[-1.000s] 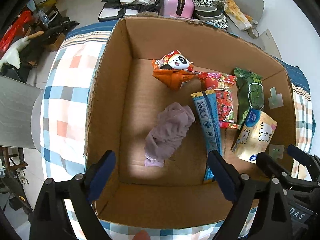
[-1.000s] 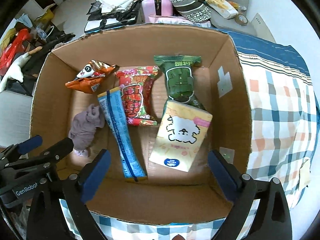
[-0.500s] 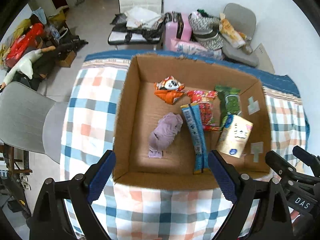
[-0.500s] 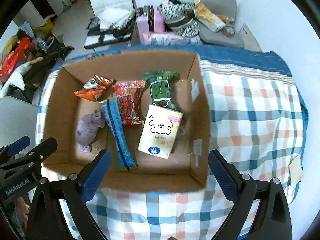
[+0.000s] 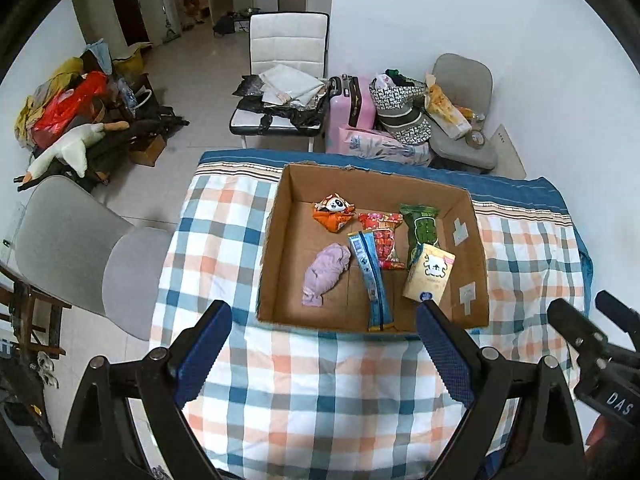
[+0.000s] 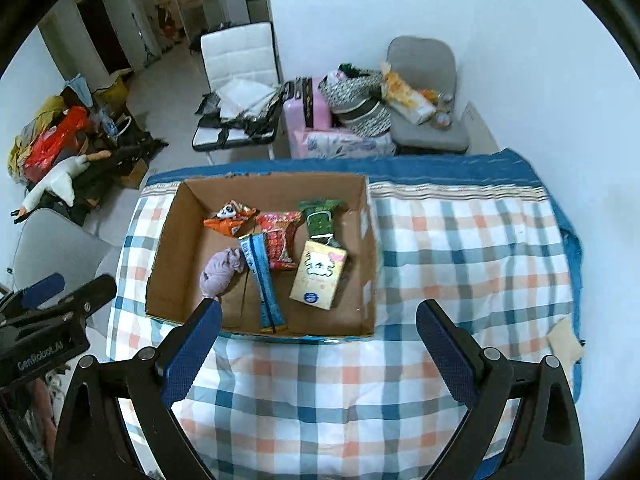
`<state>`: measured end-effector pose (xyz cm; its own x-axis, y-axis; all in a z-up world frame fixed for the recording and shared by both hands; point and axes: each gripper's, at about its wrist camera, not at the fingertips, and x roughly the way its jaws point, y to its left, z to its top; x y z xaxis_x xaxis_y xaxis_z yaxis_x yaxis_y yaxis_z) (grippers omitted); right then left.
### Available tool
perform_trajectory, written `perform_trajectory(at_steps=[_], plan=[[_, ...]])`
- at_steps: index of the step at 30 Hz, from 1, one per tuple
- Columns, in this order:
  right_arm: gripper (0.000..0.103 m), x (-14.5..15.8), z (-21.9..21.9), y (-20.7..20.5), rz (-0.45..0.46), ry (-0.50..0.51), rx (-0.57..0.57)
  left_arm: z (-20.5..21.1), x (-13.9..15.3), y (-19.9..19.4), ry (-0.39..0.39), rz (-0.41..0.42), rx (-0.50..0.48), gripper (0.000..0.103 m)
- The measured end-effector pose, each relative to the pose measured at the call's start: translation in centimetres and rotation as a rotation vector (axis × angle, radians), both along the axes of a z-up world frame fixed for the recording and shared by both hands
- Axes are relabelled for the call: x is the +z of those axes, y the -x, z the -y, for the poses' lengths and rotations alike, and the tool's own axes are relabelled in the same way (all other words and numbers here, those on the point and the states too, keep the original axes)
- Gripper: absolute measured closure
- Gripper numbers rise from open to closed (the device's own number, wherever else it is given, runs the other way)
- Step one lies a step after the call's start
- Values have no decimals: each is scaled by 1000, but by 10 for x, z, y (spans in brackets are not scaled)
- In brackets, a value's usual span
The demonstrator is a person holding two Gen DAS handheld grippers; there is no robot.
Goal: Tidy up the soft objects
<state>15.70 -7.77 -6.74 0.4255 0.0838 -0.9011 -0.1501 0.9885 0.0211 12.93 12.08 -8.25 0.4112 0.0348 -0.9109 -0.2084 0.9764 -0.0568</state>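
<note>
An open cardboard box [image 5: 276, 240] [image 6: 164, 248] sits on a checked cloth. Inside lie a purple cloth bundle [image 5: 325, 273] [image 6: 221, 271], an orange panda packet [image 5: 334, 213] [image 6: 230, 221], a long blue packet [image 5: 372, 280] [image 6: 264, 280], a red packet [image 5: 383, 240] [image 6: 280, 240], a green packet [image 5: 422, 232] [image 6: 320, 218] and a yellow tissue pack [image 5: 429, 278] [image 6: 319, 278]. My left gripper [image 5: 323, 354] and right gripper [image 6: 318, 354] are both open and empty, high above the box's near side.
The checked cloth [image 5: 320, 392] [image 6: 460, 264] covers the table. A grey chair [image 5: 80, 252] stands at the left. Behind the table are a white chair [image 5: 286, 80], a pink suitcase [image 5: 352, 108], bags and another grey chair [image 5: 464, 92]. Clutter lies on the floor at far left.
Both grippers have pulled up and back from the box, which now looks much smaller. Both stay open. The items in the box have not moved.
</note>
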Motion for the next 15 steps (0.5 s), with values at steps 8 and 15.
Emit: perform_trajectory(at_steps=[8,15], plan=[[4,31,8,37,14,-3,4,7,26,35,-5,23,7,9],[4,60,9,61,50,-8,14,12,53,52,-14,58,2,9]])
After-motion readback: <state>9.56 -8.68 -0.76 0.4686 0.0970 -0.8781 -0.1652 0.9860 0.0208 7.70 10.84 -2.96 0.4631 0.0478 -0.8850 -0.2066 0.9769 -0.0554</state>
